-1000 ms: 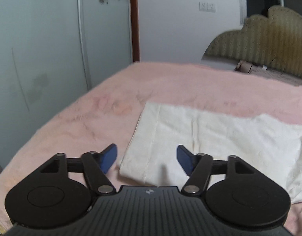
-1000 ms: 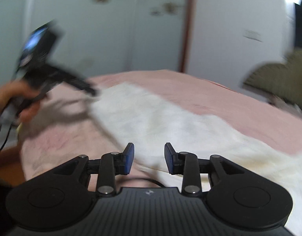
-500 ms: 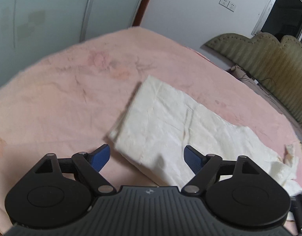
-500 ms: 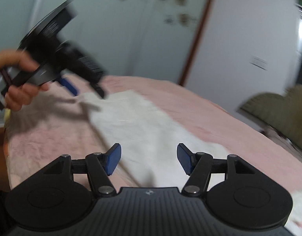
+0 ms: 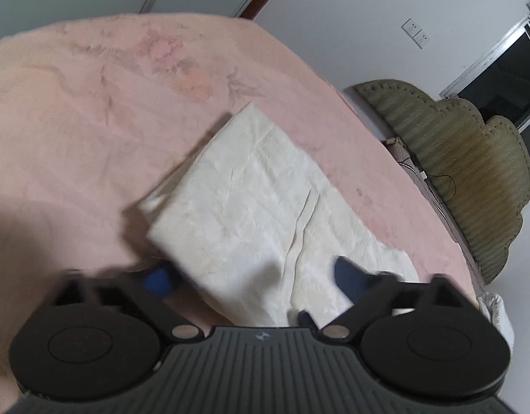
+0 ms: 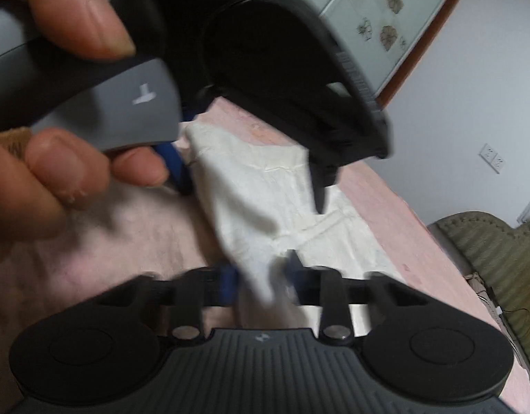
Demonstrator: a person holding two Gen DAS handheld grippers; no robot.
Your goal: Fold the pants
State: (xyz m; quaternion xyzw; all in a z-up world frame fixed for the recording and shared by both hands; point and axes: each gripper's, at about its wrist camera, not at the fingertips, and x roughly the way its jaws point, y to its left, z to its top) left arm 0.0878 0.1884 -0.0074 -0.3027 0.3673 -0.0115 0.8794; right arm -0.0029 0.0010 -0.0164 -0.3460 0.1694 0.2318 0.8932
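The white pants (image 5: pixel 265 207) lie folded lengthwise on the pink bed cover (image 5: pixel 92 110). My left gripper (image 5: pixel 251 277) is open, its blue pads straddling the near edge of the cloth at the waist end. In the right wrist view the pants (image 6: pixel 265 189) run away from me. My right gripper (image 6: pixel 261 276) is partly closed with a raised fold of the cloth between its pads, blurred by motion. The left gripper's body (image 6: pixel 292 79) and the hand holding it fill the top of that view.
A green padded headboard (image 5: pixel 465 158) stands at the right end of the bed. A frosted wardrobe door (image 6: pixel 378 17) and a white wall with a socket (image 5: pixel 416 32) are behind. Cables lie by the headboard.
Both grippers dropped to the near edge of the pants. The right jaws narrowed around a fold of cloth. The left gripper now sits close in front of the right camera.
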